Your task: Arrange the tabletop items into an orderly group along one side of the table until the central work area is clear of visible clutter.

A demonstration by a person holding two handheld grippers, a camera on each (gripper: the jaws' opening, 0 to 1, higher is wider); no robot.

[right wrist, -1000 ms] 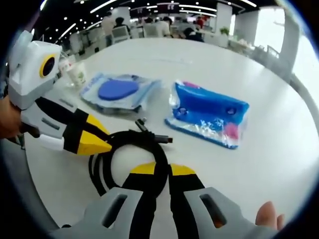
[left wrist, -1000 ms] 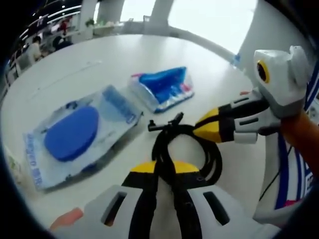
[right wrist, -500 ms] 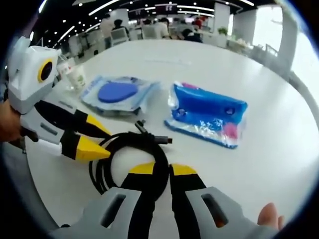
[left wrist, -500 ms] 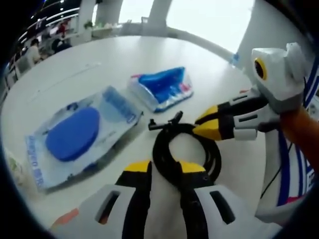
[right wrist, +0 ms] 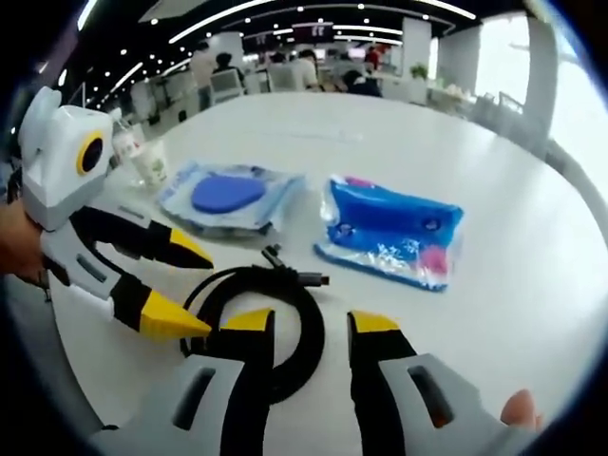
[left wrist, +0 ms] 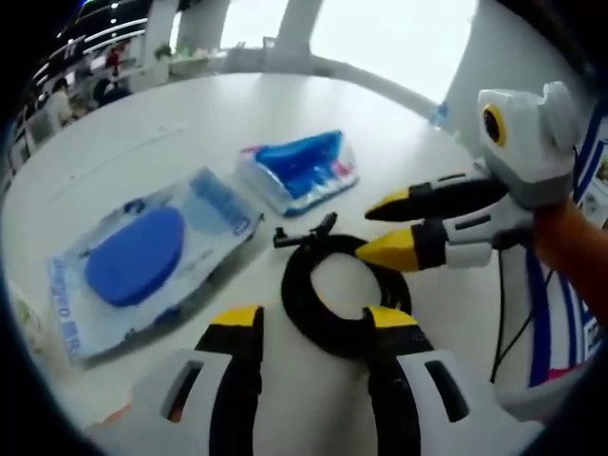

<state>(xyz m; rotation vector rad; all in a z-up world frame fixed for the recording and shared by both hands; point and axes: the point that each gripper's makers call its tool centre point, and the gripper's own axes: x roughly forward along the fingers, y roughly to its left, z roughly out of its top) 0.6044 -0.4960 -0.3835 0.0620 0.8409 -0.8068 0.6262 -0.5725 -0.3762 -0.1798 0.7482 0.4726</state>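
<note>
Both tongs sit over the coiled black cable w/ two plug ends (left wrist: 332, 285) near the desk's front edge. Left tongs (left wrist: 309, 328) are spread wide, jaws apart w/ the coil's near loop lying between them, nothing gripped. Right tongs (right wrist: 302, 328) likewise parted, straddling the coil's rim (right wrist: 261, 318), holding nothing. In left gripper view the right tongs (left wrist: 375, 228) come in from the right, yellow tips split, lower tip just beside the coil's far side. In right gripper view the left tongs (right wrist: 176, 285) enter from the left, also agape.

Cable lies flat on the round white desk (right wrist: 532, 256), plugs pointing toward the clear plastic packet w/ a round blue pad inside (left wrist: 142, 252) and the blue plastic pouch w/ pink bits (left wrist: 304, 166). Both packs lie near each other, beyond the coil. A small paper cup (right wrist: 147, 157) stands past the pad packet.

Judgement: the cable looks to be the item in hand; packs already sit roughly together. To do it well: close one tongs across the bundled strands, not a single loop, so the coil stays wound. Lift low, carry it alongside the packs, set it down parallel. Watch the loose plug ends — they could snag a packet edge and drag it.
</note>
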